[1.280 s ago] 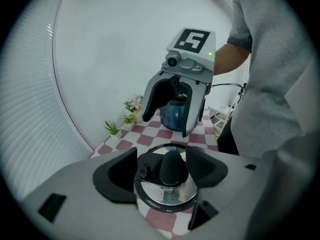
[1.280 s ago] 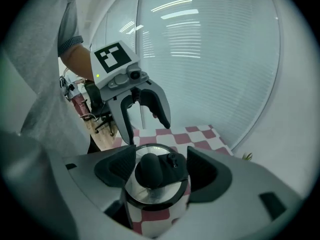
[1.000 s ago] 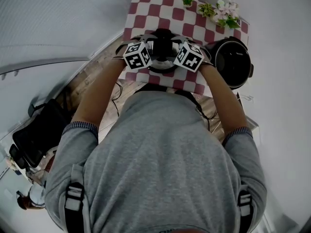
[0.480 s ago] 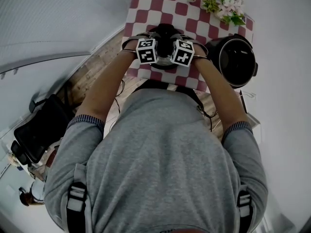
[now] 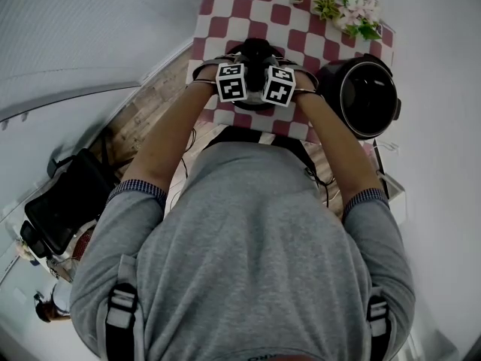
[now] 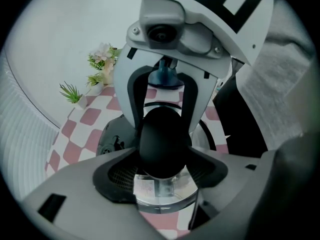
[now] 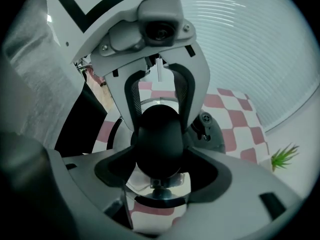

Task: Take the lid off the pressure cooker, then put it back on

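The left gripper (image 6: 162, 166) and right gripper (image 7: 160, 169) each have their jaws closed on the black knob (image 5: 255, 51) of the lid (image 6: 162, 196), from opposite sides. In the head view their marker cubes cover most of the lid, so I cannot tell whether its rim rests on the table (image 5: 225, 13) or hangs just above it. The open pot (image 5: 366, 96) stands at 3 o'clock of the lid, at the table's edge, its rim overhanging. The person's torso hides the table's near edge. Bare checked cloth lies at 12 o'clock, and small plants (image 5: 353, 13) stand at 1 o'clock.
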{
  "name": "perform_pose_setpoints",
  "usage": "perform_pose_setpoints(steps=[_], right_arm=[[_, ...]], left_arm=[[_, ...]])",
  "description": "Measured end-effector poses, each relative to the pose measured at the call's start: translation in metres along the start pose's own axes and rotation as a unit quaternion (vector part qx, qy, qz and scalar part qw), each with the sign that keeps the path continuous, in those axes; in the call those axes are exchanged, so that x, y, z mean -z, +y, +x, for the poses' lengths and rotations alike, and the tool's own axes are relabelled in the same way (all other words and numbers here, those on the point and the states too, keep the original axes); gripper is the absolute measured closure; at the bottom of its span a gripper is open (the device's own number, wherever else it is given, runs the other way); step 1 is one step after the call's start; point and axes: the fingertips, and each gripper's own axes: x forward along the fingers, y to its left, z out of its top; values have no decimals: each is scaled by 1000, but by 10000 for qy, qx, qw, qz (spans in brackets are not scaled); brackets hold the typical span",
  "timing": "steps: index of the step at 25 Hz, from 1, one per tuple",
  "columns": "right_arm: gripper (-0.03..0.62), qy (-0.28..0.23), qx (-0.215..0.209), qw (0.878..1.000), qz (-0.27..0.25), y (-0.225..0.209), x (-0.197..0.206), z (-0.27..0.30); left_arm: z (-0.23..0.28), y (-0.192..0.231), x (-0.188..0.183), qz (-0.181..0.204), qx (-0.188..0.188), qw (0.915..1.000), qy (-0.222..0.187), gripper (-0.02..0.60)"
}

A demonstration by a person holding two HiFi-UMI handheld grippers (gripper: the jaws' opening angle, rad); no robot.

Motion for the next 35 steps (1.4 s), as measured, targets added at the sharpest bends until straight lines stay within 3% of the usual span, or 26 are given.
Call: perform_pose_setpoints(steps=[8,21,35], right_arm=[[301,26,-151,9999,68,3,-1,2],[304,-23,-100,9997,228,4,-9,-20],[304,-92,309,9981,522,-14,-28,-115]], left_arm=[[0,-1,1,-146,178,9997,89,282],[-22,-2,-10,58,214,9997,33,284],[-100,13,-69,735,147,9971,91,284]])
